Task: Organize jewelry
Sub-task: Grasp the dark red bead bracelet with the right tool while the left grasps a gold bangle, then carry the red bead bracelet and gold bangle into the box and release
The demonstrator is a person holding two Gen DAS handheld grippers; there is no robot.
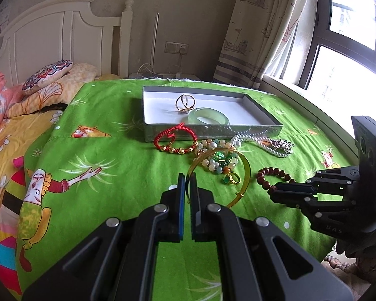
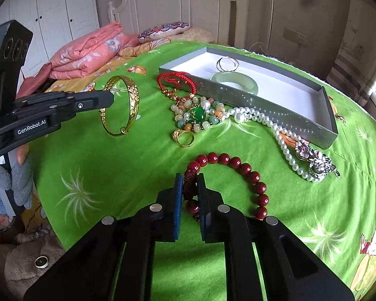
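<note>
My left gripper [image 1: 187,178] is shut on a gold bangle [image 1: 245,175], which hangs above the green cloth; in the right wrist view the same gold bangle [image 2: 131,92] dangles from the left gripper [image 2: 111,95]. My right gripper [image 2: 190,178] is shut on a dark red bead bracelet [image 2: 248,173] lying on the cloth; the left wrist view shows that bead bracelet [image 1: 265,171] at the right gripper [image 1: 273,193]. A shallow grey box [image 1: 268,115] holds a crossed gold ring [image 1: 184,102] and a pale green jade bangle [image 1: 209,118].
In front of the box lie a red cord bracelet [image 2: 178,81], a mixed bead bracelet with a green stone [image 2: 198,115], a gold ring [image 2: 183,136] and a pearl necklace with a silver clasp [image 2: 283,140]. A pink folded quilt [image 2: 87,52] and pillows lie on the bed beyond.
</note>
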